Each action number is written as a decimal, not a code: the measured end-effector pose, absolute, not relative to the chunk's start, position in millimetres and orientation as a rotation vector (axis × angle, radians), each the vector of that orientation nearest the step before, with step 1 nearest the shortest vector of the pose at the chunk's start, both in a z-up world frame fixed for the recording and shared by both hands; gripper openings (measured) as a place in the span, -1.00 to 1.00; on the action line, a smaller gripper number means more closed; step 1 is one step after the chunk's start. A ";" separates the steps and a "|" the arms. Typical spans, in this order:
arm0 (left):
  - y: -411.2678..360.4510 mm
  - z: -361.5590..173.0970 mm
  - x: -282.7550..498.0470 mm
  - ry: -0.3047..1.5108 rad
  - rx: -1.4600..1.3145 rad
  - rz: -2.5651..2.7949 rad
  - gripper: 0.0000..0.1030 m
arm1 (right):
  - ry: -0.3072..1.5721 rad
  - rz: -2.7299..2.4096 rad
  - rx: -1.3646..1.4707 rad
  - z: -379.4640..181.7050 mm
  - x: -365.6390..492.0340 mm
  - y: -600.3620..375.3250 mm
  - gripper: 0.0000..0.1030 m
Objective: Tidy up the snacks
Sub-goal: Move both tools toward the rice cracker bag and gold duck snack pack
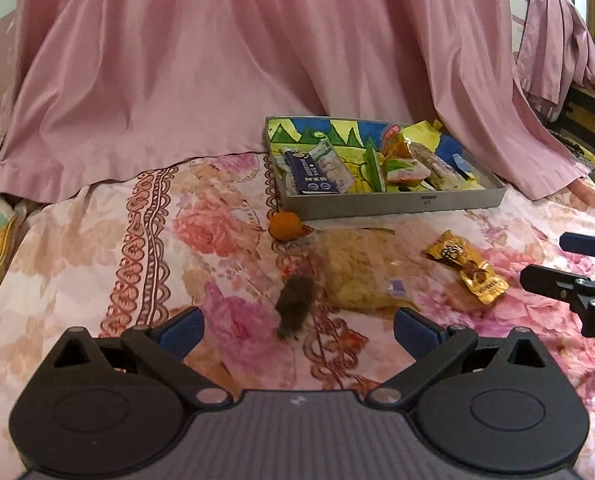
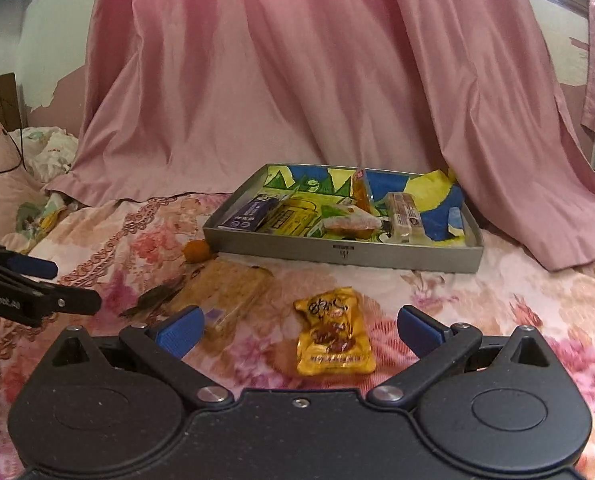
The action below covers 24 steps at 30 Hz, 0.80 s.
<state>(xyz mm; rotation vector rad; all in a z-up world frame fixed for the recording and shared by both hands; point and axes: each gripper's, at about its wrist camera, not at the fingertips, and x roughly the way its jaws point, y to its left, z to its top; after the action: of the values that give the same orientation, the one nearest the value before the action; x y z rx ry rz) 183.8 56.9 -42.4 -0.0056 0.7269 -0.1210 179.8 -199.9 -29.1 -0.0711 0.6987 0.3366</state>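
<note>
Both grippers spread wide, empty: left gripper [image 1: 295, 326] over a small dark snack [image 1: 294, 306], right gripper [image 2: 297, 326] framing the yellow packet [image 2: 333, 332]. Four snacks loose on the floral bedspread [image 1: 97, 280], counting a clear cracker bag [image 1: 359, 270] and one orange sweet [image 1: 284, 226]; several more already inside the grey tray [image 2: 343, 254]. Risks: crinkly foil slipping from a pinch, soft bedding giving way, crackers crushed.

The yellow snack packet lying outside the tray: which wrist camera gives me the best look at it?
The right wrist view. There the yellow snack packet lies flat on the floral bedspread, centred between the open right tongs, with its print visible. The left wrist view shows it smaller, off to the right, at an angle.
</note>
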 end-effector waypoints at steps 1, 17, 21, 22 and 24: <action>57.9 -43.6 188.9 0.728 -0.002 -0.127 0.99 | 0.699 0.335 -0.078 -32.2 184.2 -199.0 0.99; 34.0 -58.5 258.8 0.737 -0.080 -0.180 0.99 | 0.774 0.282 -0.077 -85.2 229.6 -203.3 0.99; 27.5 -63.7 266.7 0.757 -0.090 -0.188 0.99 | 0.811 0.306 -0.073 -94.0 235.7 -205.3 0.99; 25.6 -65.1 268.8 0.766 -0.096 -0.193 0.99 | 0.819 0.316 -0.073 -95.3 236.8 -205.1 0.99; 21.0 -67.7 272.6 0.779 -0.106 -0.206 0.99 | 0.833 0.332 -0.078 -98.2 238.9 -205.4 0.99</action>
<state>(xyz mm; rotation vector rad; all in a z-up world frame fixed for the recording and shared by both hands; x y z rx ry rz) 272.6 21.0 -67.7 -0.1064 0.7791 -0.2061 238.9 -205.4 -98.2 -0.0782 0.8333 0.3319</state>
